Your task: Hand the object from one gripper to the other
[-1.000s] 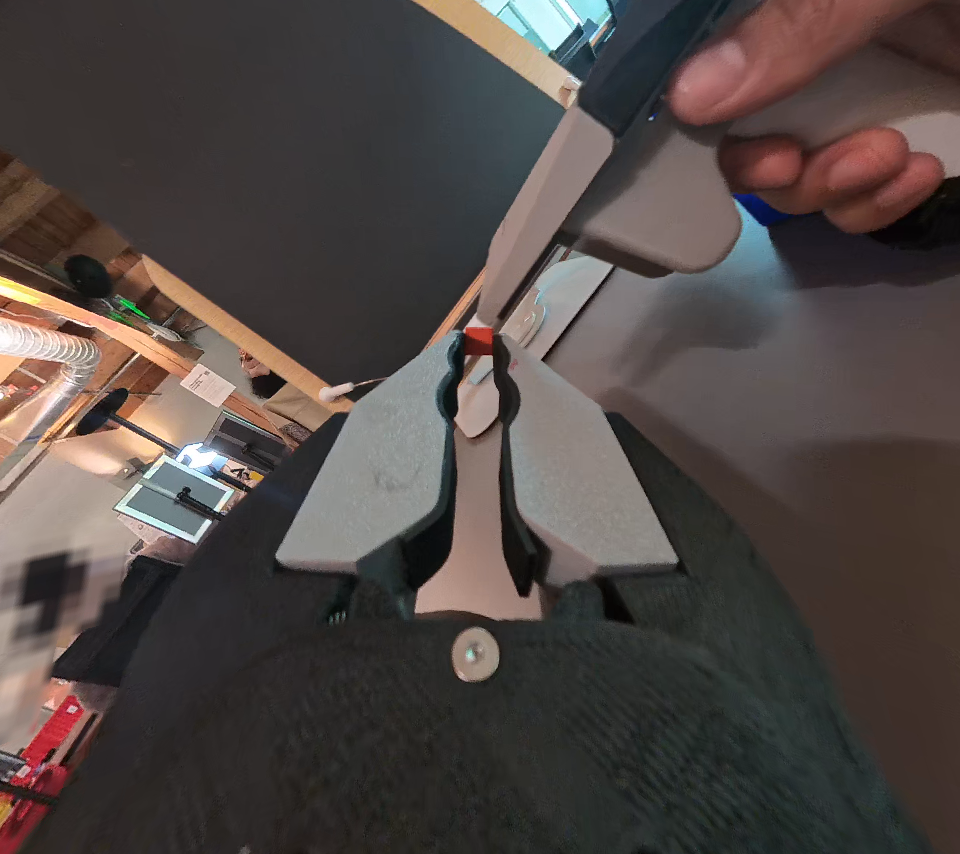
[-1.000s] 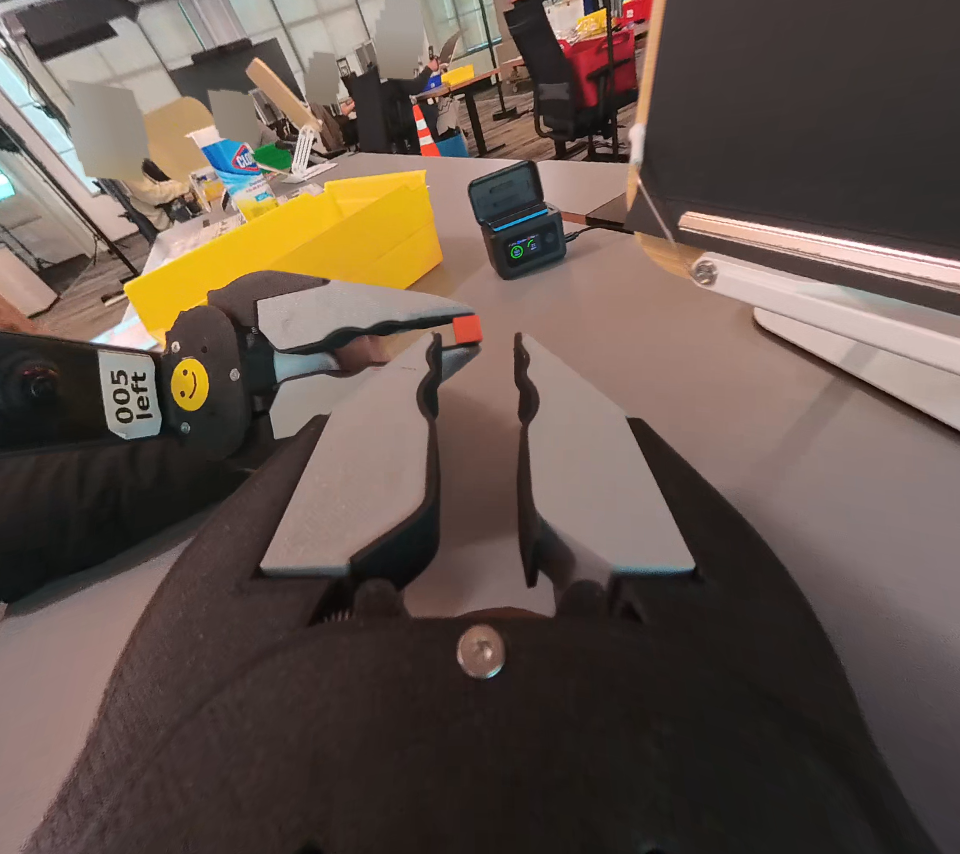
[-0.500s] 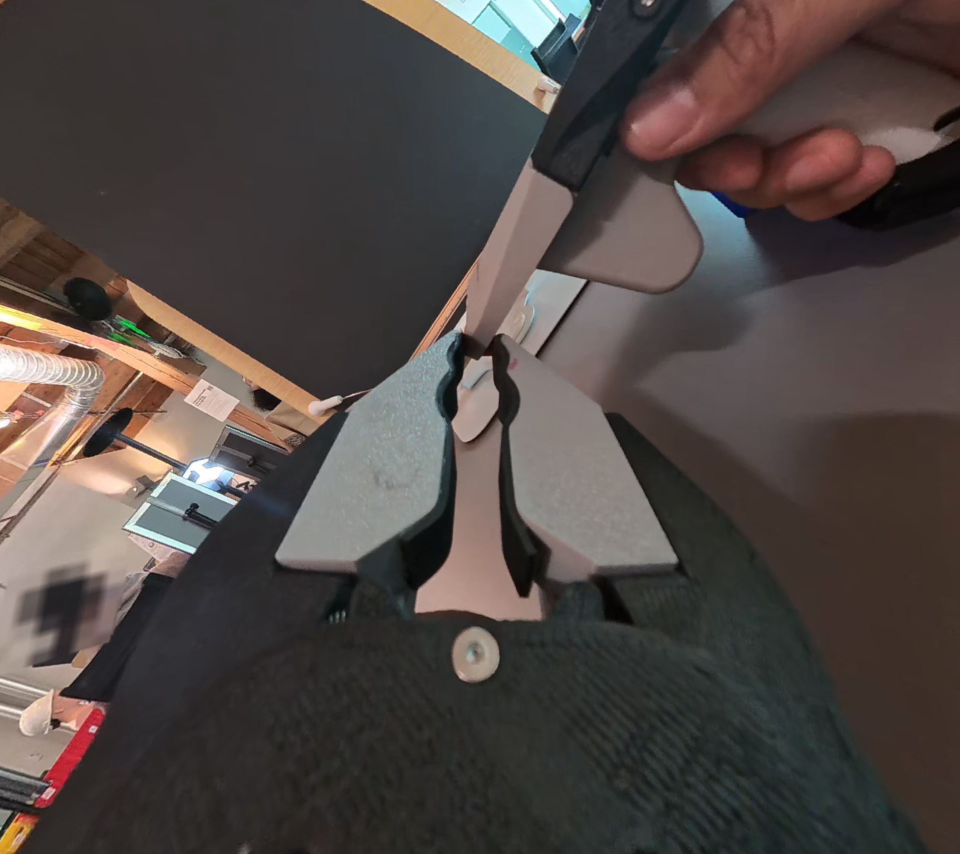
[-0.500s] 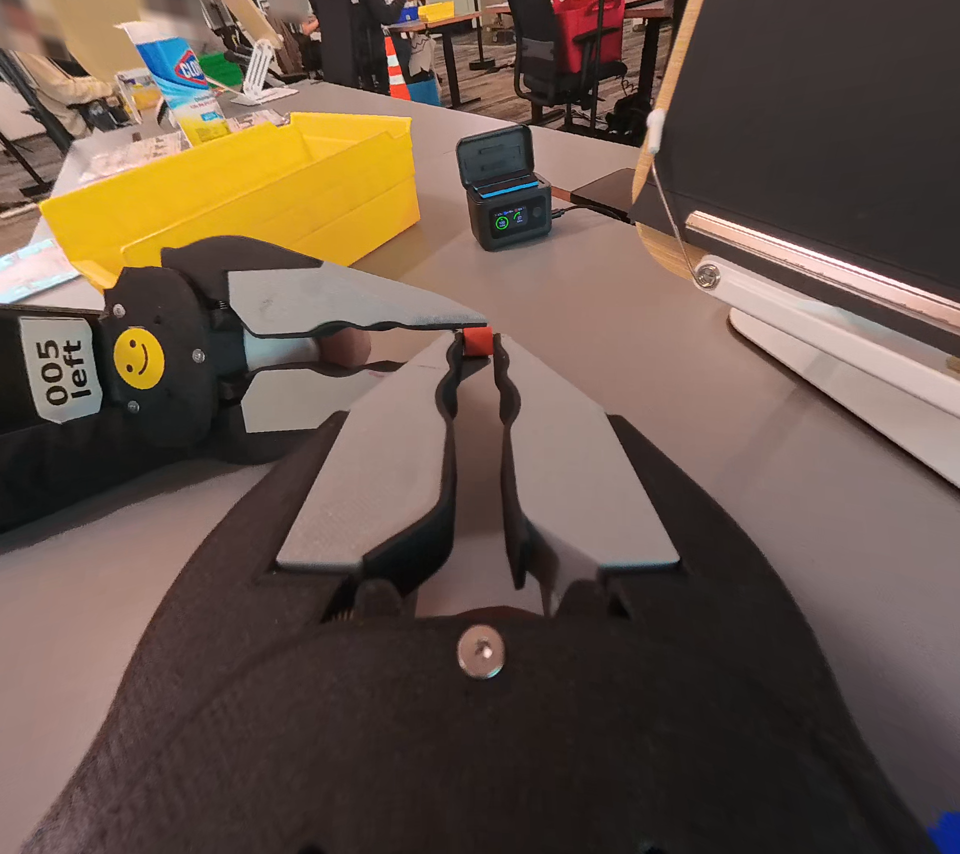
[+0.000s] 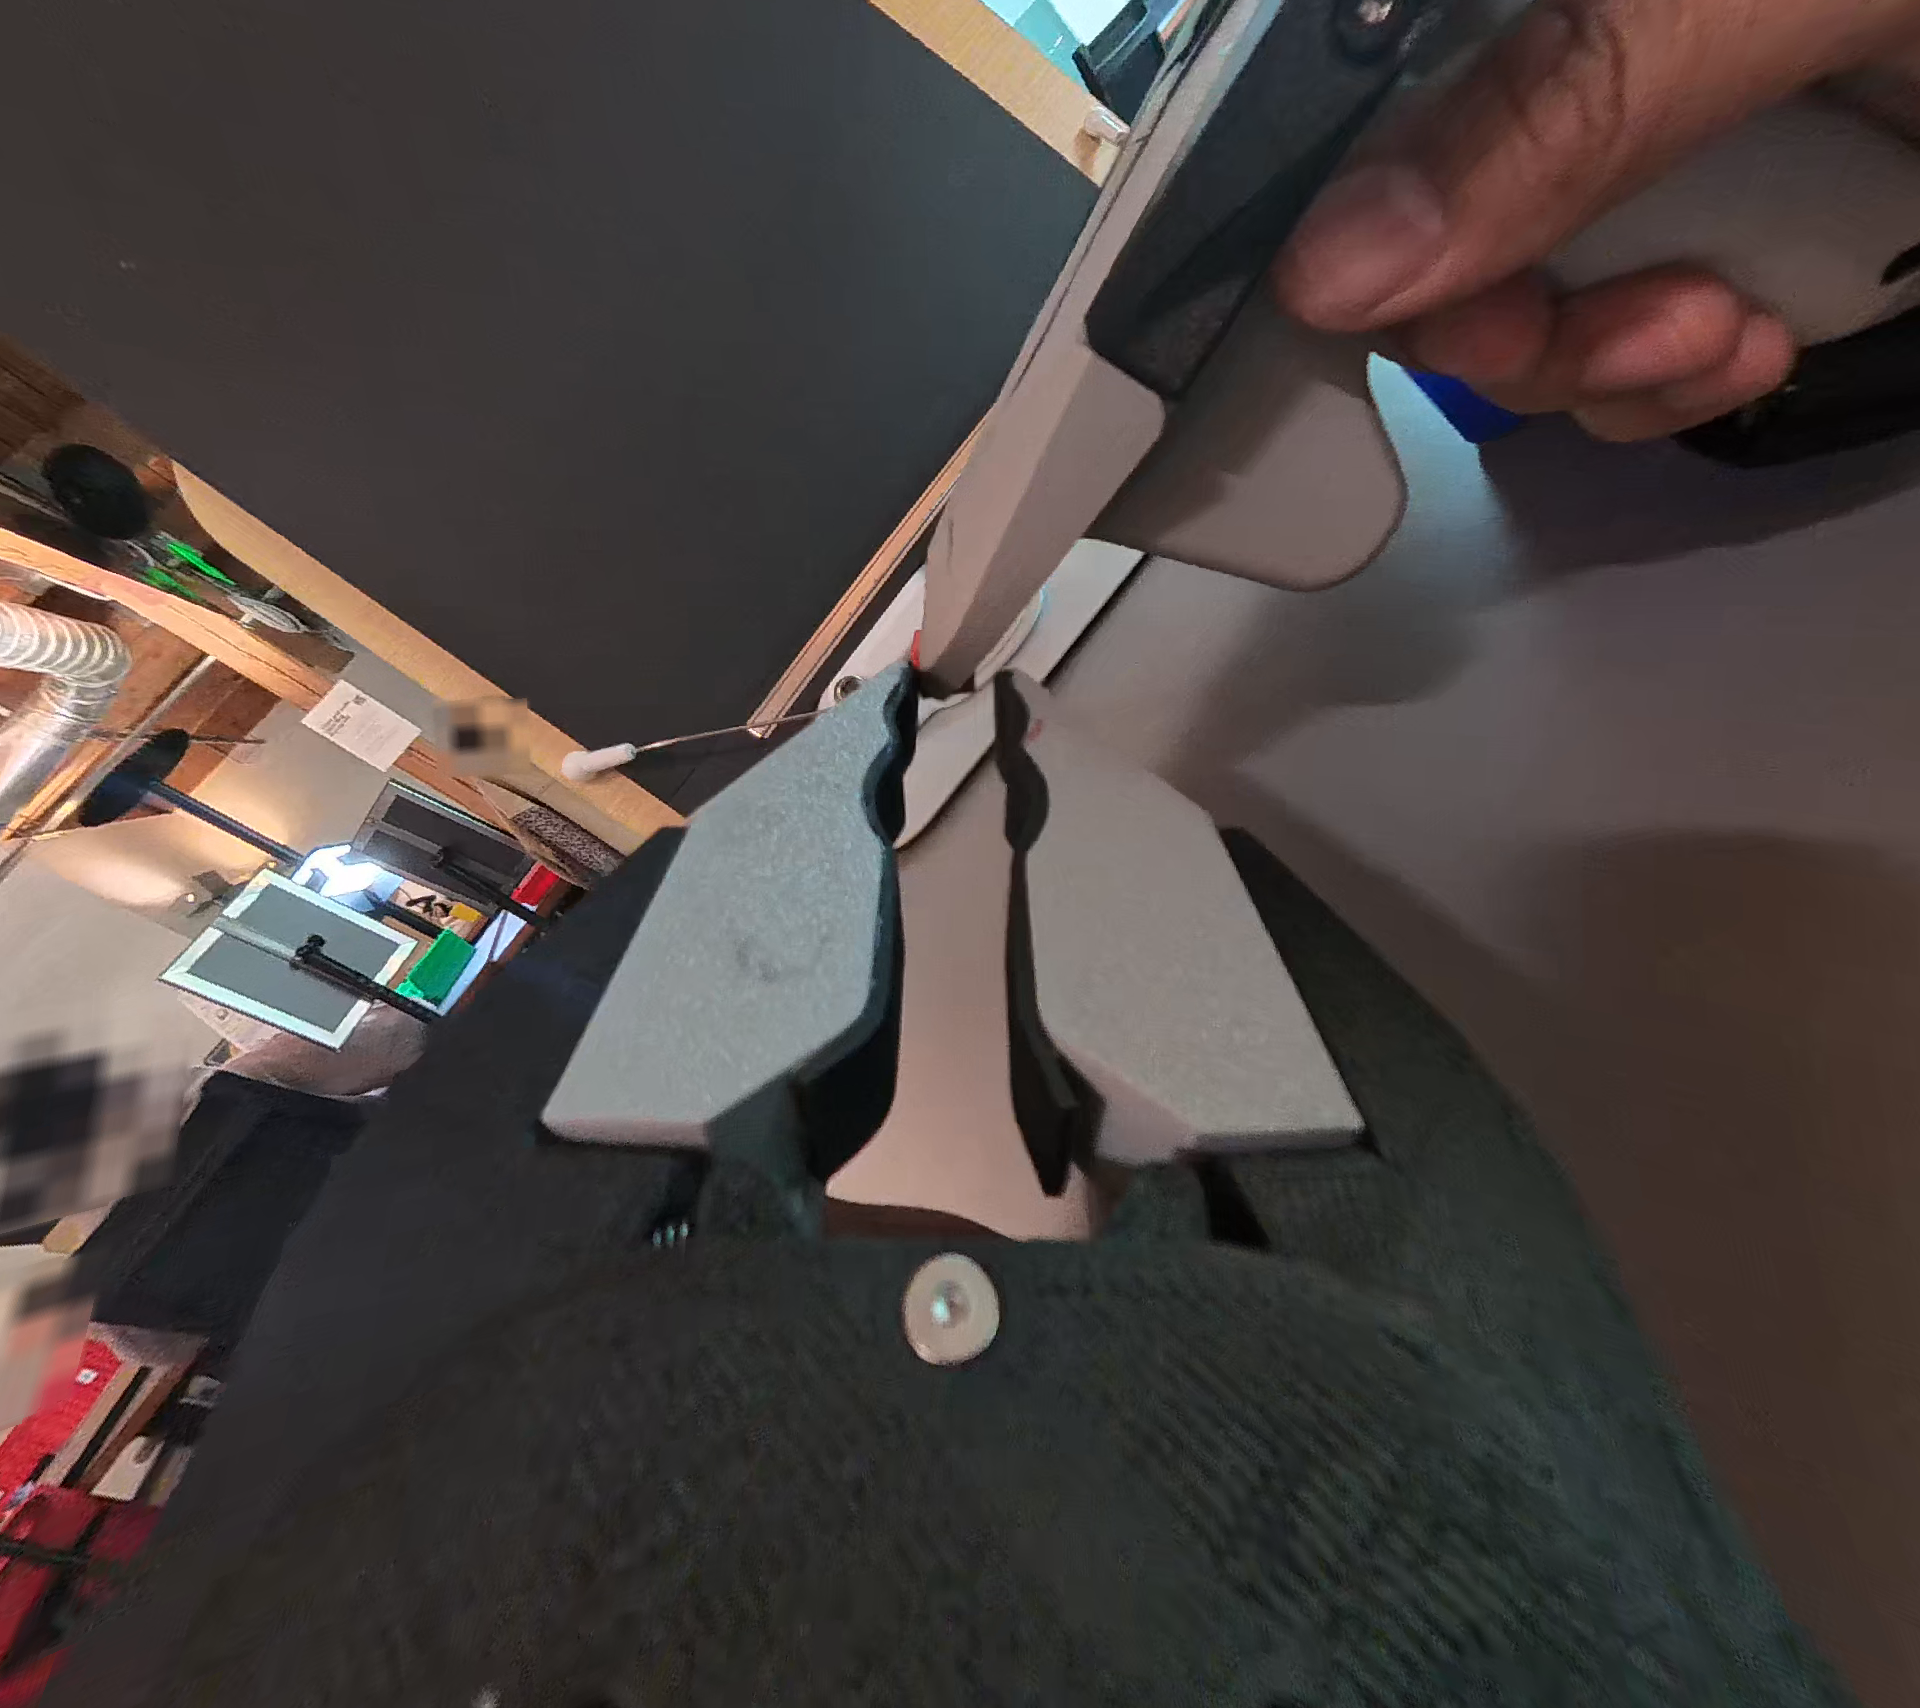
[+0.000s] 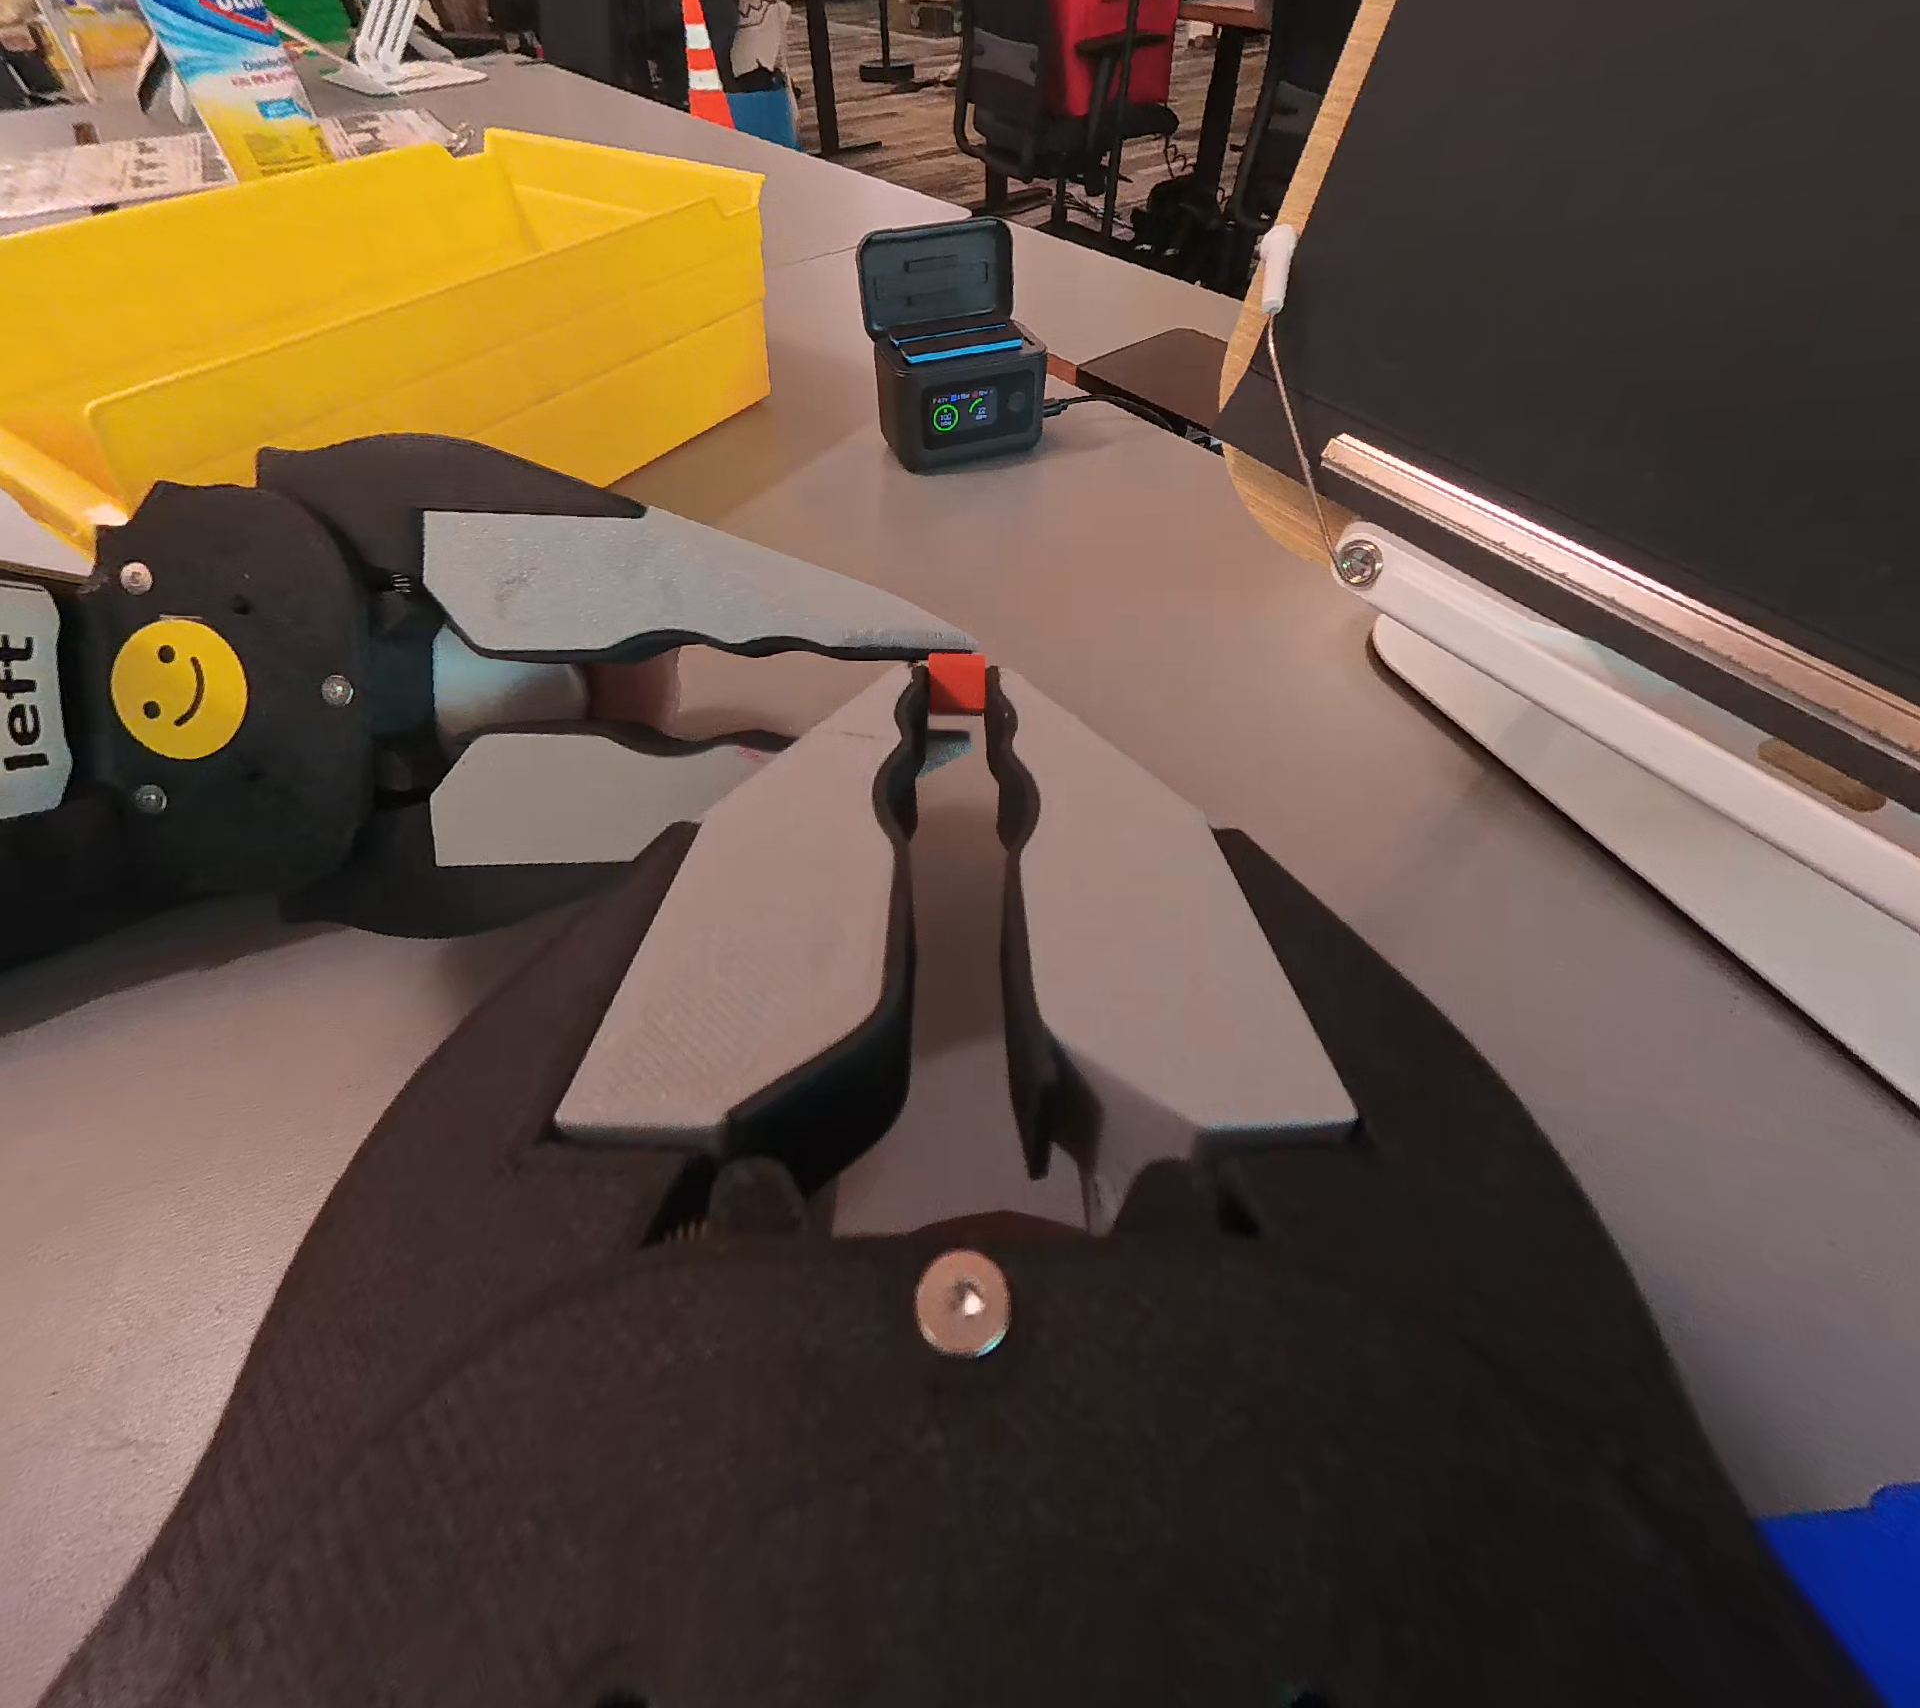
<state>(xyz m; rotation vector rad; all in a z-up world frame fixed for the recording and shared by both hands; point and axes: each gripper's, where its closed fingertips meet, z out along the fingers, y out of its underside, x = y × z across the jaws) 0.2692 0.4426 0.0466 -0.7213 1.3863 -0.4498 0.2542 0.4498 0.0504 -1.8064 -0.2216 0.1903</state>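
Note:
A small red cube (image 6: 956, 684) sits between the fingertips of my right gripper (image 6: 956, 694), which is shut on it above the grey table (image 6: 1143, 578). My left gripper (image 5: 956, 692) comes in from the left at right angles. Its upper finger (image 6: 727, 598) rests at the cube's top, and its lower finger sits a little below the cube. Its jaws stand slightly parted. In the left wrist view only a red sliver of the cube (image 5: 916, 648) shows behind the right gripper's finger (image 5: 997, 557), with a hand (image 5: 1558, 183) on the handle.
A yellow bin (image 6: 416, 328) stands at the left. A black charging case (image 6: 956, 370) stands behind the grippers. A dark panel (image 6: 1662, 152) on a white base (image 6: 1662, 785) stands at the right. A wipes canister (image 6: 229, 27) is at the far left. Left and right tips are no more than a few centimetres apart.
My right gripper moved onto the cube and its jaws closed on it. My left gripper's jaws have since parted a little.

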